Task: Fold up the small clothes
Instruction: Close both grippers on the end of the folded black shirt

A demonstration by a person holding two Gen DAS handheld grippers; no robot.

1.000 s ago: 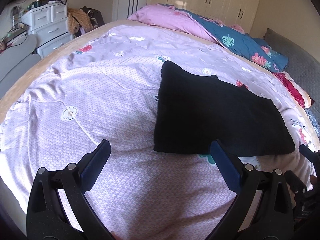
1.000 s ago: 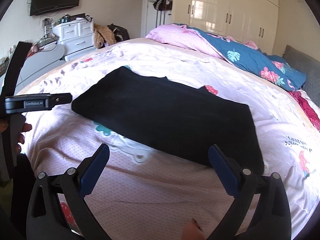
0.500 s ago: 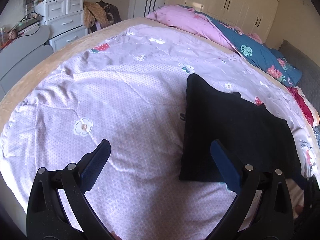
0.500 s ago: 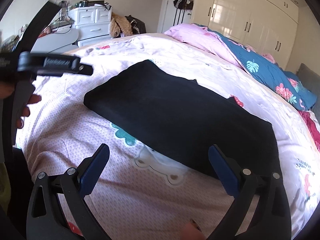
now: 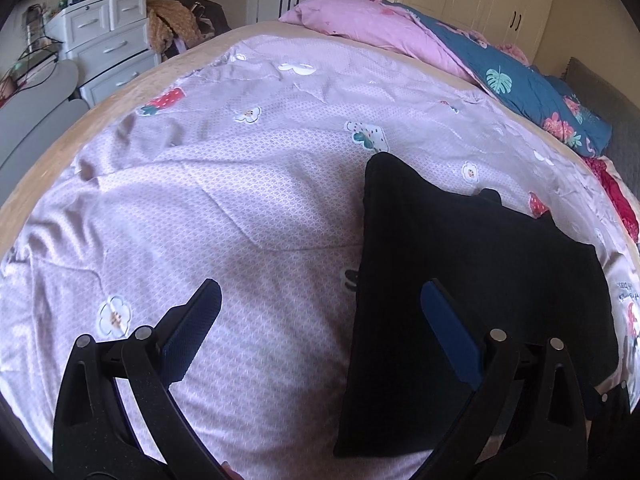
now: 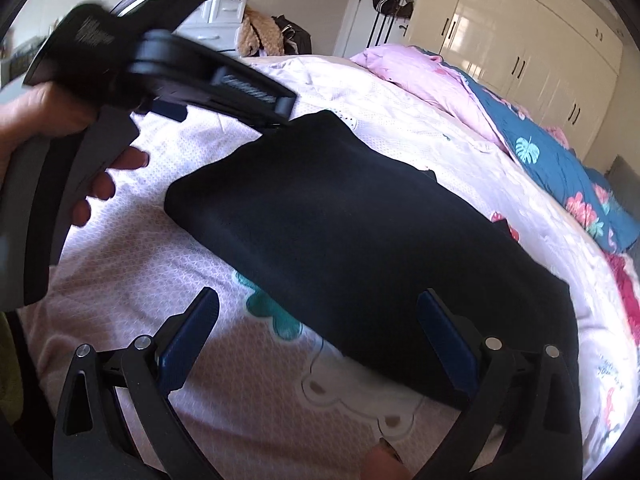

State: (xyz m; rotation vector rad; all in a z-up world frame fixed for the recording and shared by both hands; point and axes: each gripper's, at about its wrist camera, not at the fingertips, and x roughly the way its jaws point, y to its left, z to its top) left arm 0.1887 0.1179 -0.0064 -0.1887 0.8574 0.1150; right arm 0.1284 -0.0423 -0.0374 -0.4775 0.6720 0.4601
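Patterned bedsheet (image 5: 200, 200) fills the field ahead of both tools. Folded black garment (image 5: 460, 272) lies flat on it, ahead-right of the left gripper (image 5: 320, 308) and directly ahead of the right gripper (image 6: 318, 316). Both grippers: fingers spread wide, nothing between them. Hand (image 6: 44, 120) holds left tool, blurred in the right view.

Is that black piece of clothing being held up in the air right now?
No, the black garment lies flat on the bedspread, and the right claw is open and empty.
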